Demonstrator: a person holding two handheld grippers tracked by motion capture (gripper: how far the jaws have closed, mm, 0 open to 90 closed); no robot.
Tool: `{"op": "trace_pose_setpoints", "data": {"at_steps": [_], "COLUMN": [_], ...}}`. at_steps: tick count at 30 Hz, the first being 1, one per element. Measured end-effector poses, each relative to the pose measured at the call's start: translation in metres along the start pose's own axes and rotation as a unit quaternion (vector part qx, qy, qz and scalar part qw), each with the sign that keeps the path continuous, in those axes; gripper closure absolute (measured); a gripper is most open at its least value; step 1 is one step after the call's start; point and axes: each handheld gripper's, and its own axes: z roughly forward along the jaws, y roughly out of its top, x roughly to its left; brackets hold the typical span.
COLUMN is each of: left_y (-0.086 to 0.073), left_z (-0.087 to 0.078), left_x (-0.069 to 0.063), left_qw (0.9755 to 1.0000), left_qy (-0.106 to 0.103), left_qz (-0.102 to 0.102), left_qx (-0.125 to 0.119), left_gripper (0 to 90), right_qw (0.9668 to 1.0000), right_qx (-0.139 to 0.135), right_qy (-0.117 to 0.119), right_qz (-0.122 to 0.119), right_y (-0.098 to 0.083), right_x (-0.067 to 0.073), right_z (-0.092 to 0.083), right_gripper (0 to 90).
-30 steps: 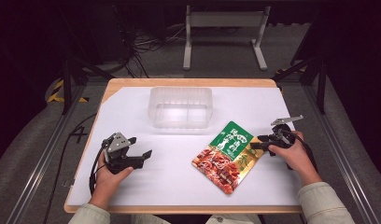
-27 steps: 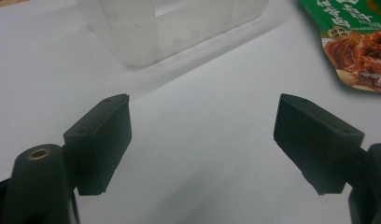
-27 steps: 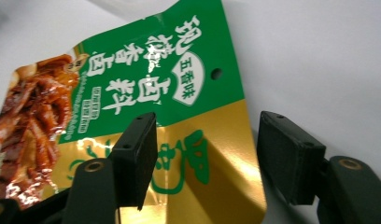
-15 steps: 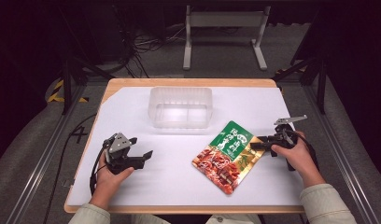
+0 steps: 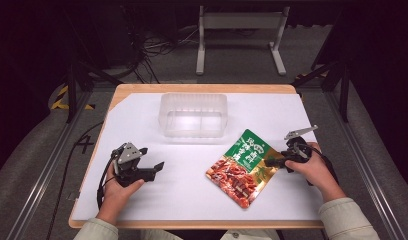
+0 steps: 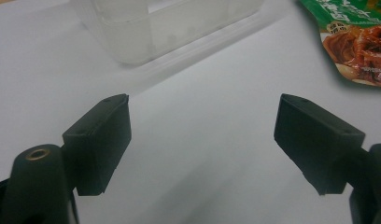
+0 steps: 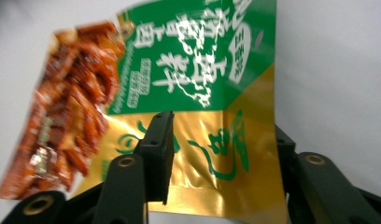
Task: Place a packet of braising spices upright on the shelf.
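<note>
My right gripper (image 5: 270, 162) at snack pouch (image 5: 244, 167) gold edge, jaws straddling it, closure unclear. Pouch on mat, long axis diagonal toward clear container (image 5: 194, 115). Left gripper (image 5: 156, 168) wide, empty, farther off.

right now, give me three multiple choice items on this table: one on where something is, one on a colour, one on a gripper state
1. Where is the clear plastic container?
A. at the table's far middle
B. at the near edge
C. under the pouch

2. What colour is the top of the snack pouch?
A. blue
B. green
C. black

3. How is the left gripper?
A. shut on the pouch
B. shut on the container
C. open over bare table

Answers: 1 A, the high view shows it beyond both hands. 2 B, green panel with white lettering. 3 C, its jaws stand wide apart with nothing between.
</note>
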Motion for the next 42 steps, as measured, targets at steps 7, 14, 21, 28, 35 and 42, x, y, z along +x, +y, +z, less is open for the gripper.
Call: {"op": "trace_pose_setpoints", "data": {"at_steps": [7,14,21,28,35,42], "left_y": [0.000,0.000,0.000,0.001,0.001,0.001], "left_z": [0.000,-0.001,-0.002,-0.003,-0.004,-0.005], "left_x": [0.000,0.000,0.001,0.001,0.001,0.001], "left_qw": [1.0000,1.0000,1.0000,0.9999,0.9999,0.9998], "left_qy": [0.002,0.002,0.006,0.007,0.008,0.009], "left_qz": [0.000,-0.002,-0.002,-0.004,-0.006,-0.008], "left_qx": [-0.003,-0.005,-0.007,-0.009,-0.013,-0.015], "left_gripper": [19.6,19.6,19.7,19.7,19.7,19.8], "right_qw": [0.9982,0.9983,0.9992,0.9990,0.9988,0.9983], "right_qx": [0.025,0.024,0.005,-0.006,-0.020,-0.034], "right_qy": [-0.045,-0.044,-0.039,-0.043,-0.042,-0.030], "right_qz": [-0.031,-0.031,-0.010,0.004,-0.012,-0.037], "right_y": [0.003,0.006,0.011,0.017,0.026,0.035], "right_x": [0.006,0.007,0.015,0.027,0.041,0.059], "right_z": [0.004,-0.001,-0.015,-0.029,-0.041,-0.057], "right_gripper": [86.0,90.0,90.0,90.0,90.0,90.0]}}
